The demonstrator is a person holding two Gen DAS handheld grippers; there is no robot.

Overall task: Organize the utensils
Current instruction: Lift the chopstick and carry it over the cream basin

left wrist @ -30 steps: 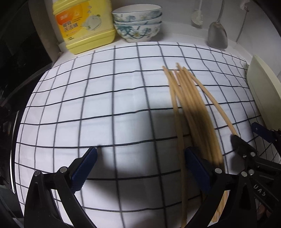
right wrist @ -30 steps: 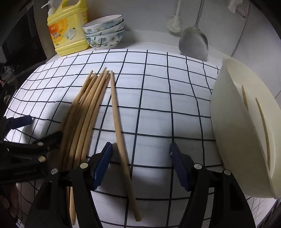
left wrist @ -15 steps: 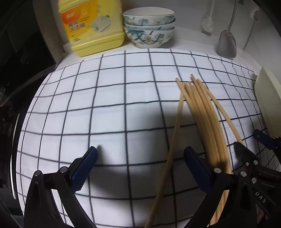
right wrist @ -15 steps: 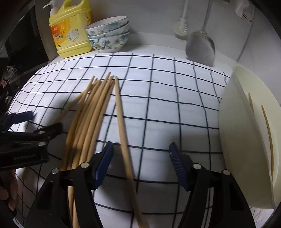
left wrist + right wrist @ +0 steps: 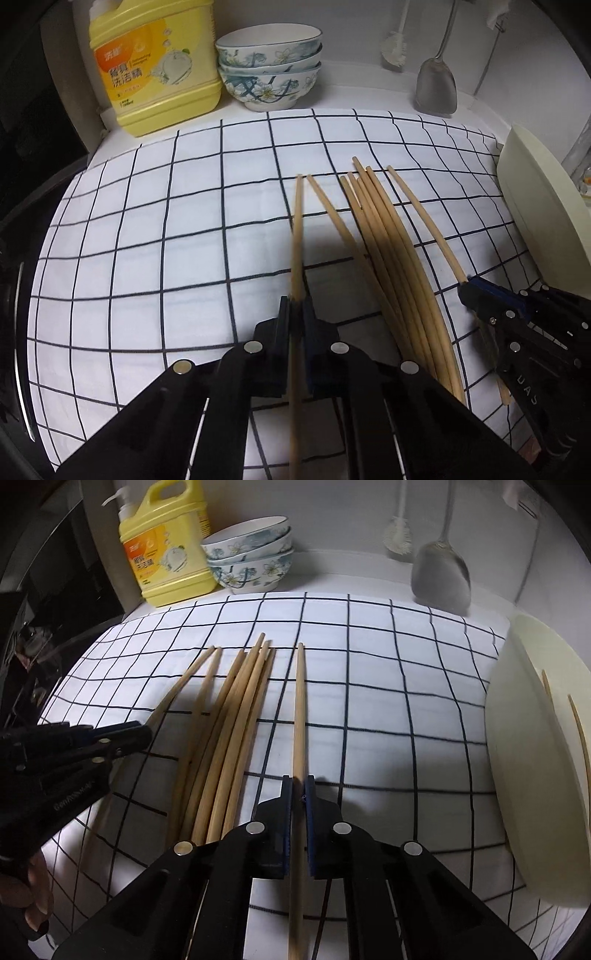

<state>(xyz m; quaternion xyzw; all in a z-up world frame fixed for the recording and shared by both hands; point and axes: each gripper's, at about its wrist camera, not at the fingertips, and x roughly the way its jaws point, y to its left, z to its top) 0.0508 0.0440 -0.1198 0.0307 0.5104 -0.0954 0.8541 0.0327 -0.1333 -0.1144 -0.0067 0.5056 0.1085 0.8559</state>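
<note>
Right now my left tool (image 5: 296,301) is clamped on a single chopstick (image 5: 296,236), its two pads pressed together around the shaft, which points away toward the back of the counter (image 5: 354,98). My right tool (image 5: 298,786) is likewise closed on another chopstick (image 5: 300,709) that lies apart from the rest, to their right. Between the two held sticks the loose bundle of chopsticks (image 5: 236,716) lies fanned on the checked cloth (image 5: 388,686), tips toward the back wall. One more loose stick (image 5: 334,218) lies just beside the one in my left tool. A cream holder (image 5: 532,746) sits at the right edge with two sticks showing inside. Behind the cloth stand a yellow detergent jug (image 5: 159,70), stacked bowls (image 5: 269,70) and a hanging metal spatula (image 5: 436,88).
</note>
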